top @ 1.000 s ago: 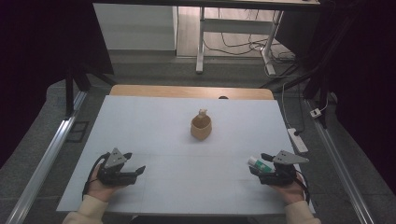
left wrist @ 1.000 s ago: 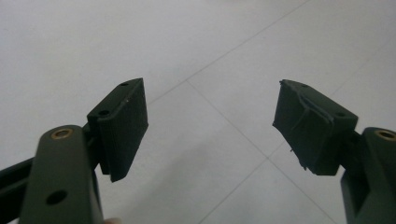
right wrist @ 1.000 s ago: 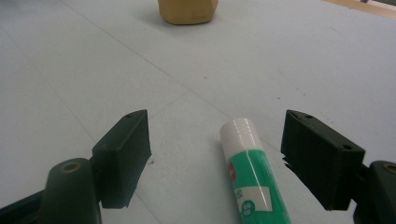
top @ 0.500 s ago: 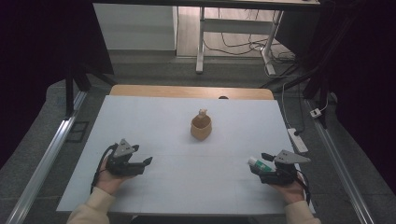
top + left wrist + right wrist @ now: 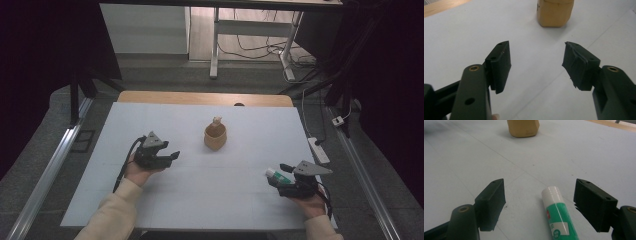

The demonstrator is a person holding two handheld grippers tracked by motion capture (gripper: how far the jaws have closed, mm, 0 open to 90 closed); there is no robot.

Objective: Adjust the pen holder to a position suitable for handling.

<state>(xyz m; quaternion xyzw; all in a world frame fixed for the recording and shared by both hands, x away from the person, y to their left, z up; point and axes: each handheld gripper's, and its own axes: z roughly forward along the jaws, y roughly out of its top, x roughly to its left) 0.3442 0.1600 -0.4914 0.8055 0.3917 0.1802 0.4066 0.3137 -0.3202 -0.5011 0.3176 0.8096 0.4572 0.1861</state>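
At mid-table, toward the squat tan wooden cup [image 5: 215, 137]: bring the empty, part-closing left gripper [image 5: 169, 156] square on; close the wide-open right gripper [image 5: 539, 202] around the green-and-white glue stick [image 5: 557, 216] lying between its jaws.

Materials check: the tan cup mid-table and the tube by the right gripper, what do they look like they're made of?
Tan cup: probably wood or bamboo, matte; even yellow-brown, faceted walls, no glare. Moulded plastic can't be ruled out.
Glue-stick tube: plastic, smooth and slightly glossy; white ribbed cap, printed green-and-white label, soft highlight along its length. It lies on the table between the open jaws of the right gripper.
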